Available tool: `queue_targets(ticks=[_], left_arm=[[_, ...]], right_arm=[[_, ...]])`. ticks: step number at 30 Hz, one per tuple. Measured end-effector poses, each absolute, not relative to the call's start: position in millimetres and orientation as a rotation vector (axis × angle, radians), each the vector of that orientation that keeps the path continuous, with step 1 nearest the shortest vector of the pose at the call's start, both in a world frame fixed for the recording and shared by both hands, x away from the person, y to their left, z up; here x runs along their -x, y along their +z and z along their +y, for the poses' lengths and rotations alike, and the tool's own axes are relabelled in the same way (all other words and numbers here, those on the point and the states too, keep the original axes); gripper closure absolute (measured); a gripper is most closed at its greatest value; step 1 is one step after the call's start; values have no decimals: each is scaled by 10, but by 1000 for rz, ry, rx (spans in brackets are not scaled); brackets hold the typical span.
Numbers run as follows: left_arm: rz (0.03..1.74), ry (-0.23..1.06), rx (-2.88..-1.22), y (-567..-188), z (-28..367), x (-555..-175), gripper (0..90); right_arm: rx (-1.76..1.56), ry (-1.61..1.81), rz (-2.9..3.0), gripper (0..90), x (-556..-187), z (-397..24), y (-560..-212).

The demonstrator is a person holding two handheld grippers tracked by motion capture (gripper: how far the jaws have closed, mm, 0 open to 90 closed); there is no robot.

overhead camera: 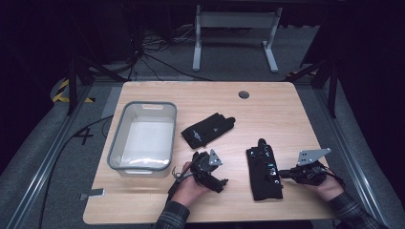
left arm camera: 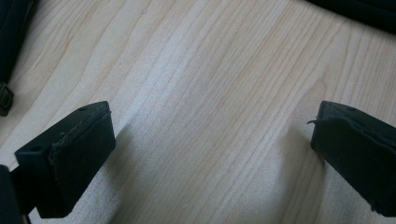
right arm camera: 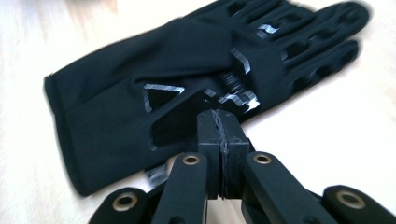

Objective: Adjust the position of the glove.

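1. Nearby, right tongs (overhead camera: 282,173) at the right edge of the near glove (overhead camera: 264,172); jaws pressed together in the right gripper view (right arm camera: 219,122), nothing visibly between them, tips over or just beside the fabric; contact unclear.
2. Near glove flat on the wooden worktop (overhead camera: 286,114), fingers pointing away from the person, pale markings across the back (right arm camera: 163,91).
3. Left tongs (overhead camera: 220,182) low over bare worktop, left of that glove; jaws spread wide, holding nothing (left arm camera: 212,140).
4. Second black glove (overhead camera: 207,129) farther back, lying slantwise, between the near glove and the grey bin (overhead camera: 116,143).
5. Bin at the left of the worktop, well apart from both tongs.
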State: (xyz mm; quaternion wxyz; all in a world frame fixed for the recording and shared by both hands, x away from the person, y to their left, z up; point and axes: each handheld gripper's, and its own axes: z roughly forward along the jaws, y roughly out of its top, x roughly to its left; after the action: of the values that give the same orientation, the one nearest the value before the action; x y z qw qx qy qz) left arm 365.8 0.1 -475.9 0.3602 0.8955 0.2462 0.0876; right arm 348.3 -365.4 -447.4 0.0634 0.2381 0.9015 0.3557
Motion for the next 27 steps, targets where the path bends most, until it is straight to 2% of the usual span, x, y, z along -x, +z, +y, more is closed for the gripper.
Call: queue_targets(ticks=[10,22,27], left_arm=[[633,226,-2308,-4760,2,-3659,0],[637,224,-2308,-4760,2,-3656,1],[638,224,-2308,-4760,1,-3656,0]], right_arm=[[-633,1100,2801,900,-3374,-3492,-4528],[-491,1105,2853,900,-3391,-3083,-4552],[-502,1106,2834,900,-3398,-3125,-4531]])
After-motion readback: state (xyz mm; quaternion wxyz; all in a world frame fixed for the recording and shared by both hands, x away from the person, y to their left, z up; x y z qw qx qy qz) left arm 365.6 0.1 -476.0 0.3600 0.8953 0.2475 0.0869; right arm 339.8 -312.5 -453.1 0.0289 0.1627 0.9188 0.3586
